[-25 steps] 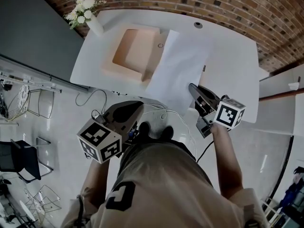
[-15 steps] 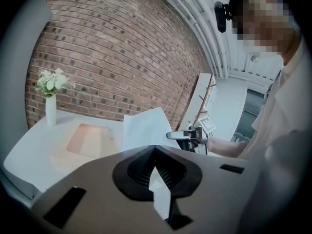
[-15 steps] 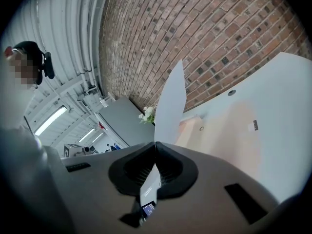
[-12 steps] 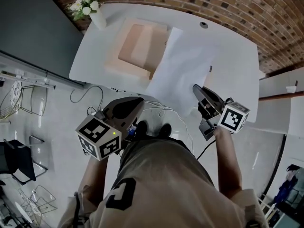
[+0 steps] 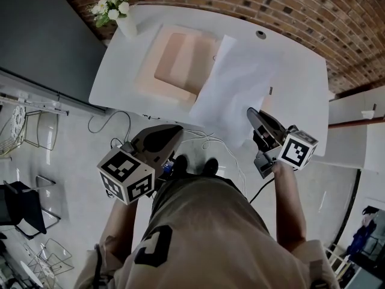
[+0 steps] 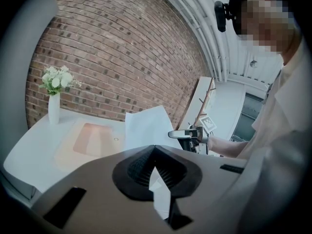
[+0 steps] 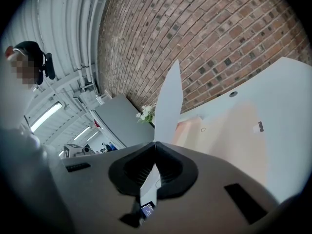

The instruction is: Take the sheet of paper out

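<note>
A white sheet of paper [image 5: 233, 80] hangs over the white table [image 5: 295, 89], partly covering the right side of a shallow pink tray [image 5: 161, 89]. My left gripper [image 5: 175, 131] is shut on the sheet's near edge at the left. A sliver of paper shows between its jaws in the left gripper view, where the sheet [image 6: 146, 126] rises beyond my left gripper [image 6: 155, 147]. My right gripper [image 5: 251, 114] is shut on the near right edge. In the right gripper view the sheet [image 7: 170, 101] stands up edge-on from my right gripper [image 7: 155, 144].
A white vase of flowers [image 5: 123, 17] stands at the table's far left corner, beside the tray. A small round hole [image 5: 260, 34] and a small label [image 5: 270, 91] mark the tabletop. A brick wall runs behind the table. Chairs and cables lie on the floor at left.
Both grippers have shifted a little sideways together, still holding the sheet. The sheet keeps its place over the tray's right side.
</note>
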### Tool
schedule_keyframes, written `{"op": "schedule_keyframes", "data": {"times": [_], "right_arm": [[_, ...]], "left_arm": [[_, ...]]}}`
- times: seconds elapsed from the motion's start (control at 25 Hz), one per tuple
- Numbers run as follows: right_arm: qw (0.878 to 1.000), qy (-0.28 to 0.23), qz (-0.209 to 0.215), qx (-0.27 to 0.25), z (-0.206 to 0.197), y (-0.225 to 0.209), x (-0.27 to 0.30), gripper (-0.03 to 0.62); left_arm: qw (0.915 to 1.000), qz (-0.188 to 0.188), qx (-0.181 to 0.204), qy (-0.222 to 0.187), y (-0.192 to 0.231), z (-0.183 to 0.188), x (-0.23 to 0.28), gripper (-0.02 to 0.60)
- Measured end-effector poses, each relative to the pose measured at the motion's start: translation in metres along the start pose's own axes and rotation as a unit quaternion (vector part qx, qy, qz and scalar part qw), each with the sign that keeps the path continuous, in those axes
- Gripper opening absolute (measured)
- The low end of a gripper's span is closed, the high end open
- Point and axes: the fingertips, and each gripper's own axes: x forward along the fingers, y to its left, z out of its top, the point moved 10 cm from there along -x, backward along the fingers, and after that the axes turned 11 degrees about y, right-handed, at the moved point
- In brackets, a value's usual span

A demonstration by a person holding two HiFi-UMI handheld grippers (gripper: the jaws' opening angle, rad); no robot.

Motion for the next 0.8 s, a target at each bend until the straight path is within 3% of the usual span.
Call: {"op": "schedule_keyframes", "data": {"times": [0.8], "right_arm": [[1.000, 0.011, -0.007, 0.006, 0.002, 0.006, 0.030, 0.024]], "left_arm": [[0.9999, 0.007, -0.007, 0.002, 0.032, 0.000, -0.013, 0.014]]}}
